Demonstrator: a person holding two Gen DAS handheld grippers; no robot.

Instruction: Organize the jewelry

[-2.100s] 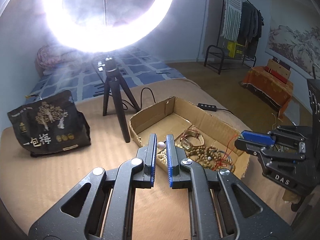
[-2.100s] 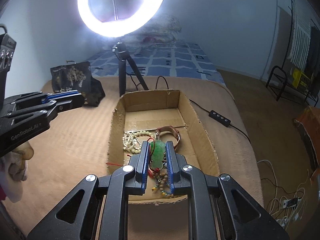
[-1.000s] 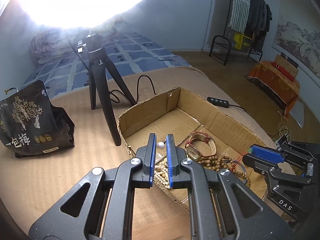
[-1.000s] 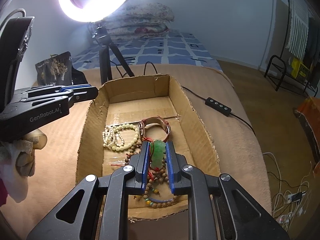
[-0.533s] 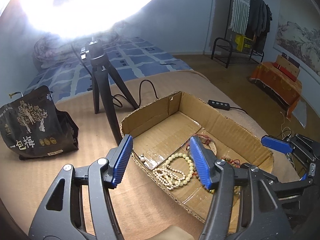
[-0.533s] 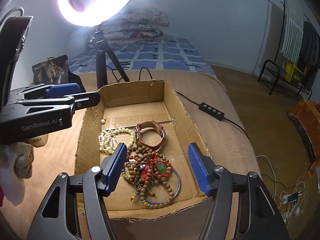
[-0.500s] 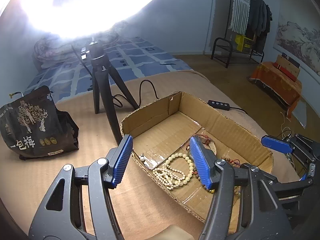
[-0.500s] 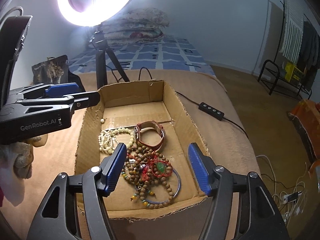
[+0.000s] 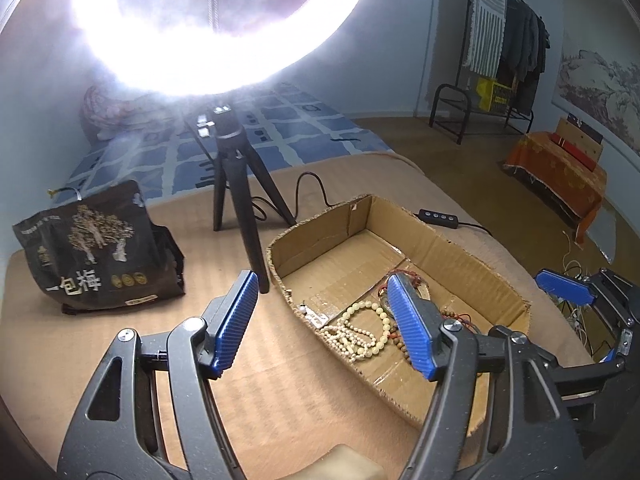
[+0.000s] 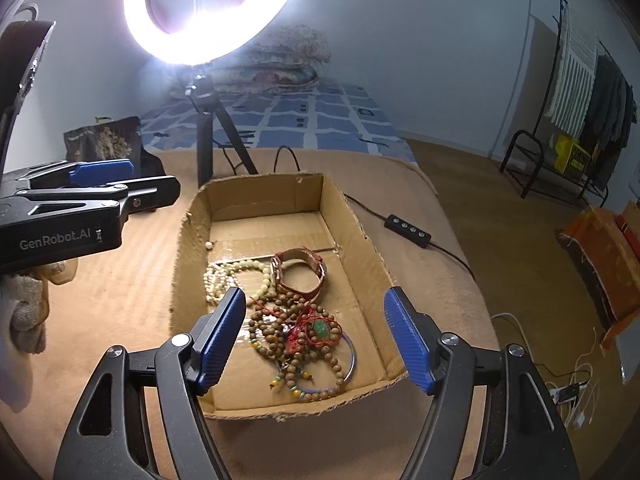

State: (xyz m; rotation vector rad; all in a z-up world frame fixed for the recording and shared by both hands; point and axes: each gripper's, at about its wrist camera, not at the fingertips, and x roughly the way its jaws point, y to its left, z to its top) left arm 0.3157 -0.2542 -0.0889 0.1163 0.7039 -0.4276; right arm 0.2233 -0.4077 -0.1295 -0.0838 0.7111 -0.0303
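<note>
A shallow cardboard box on a tan blanket holds the jewelry. In it lie a cream bead necklace, a small pearl, a brown leather watch, brown wooden beads, a green jade pendant on red cord and a blue bangle. My right gripper is open and empty above the box's near end. My left gripper is open and empty over the box's left wall; it also shows in the right wrist view.
A ring light on a black tripod stands behind the box. A black printed bag sits at the left. A cable with an inline switch runs along the right. The blanket's edge drops to the floor at right.
Both grippers were shut, the left on the pearl and the right on the jade pendant. Both opened; pearl and pendant now lie in the box. Both grippers have drawn back slightly.
</note>
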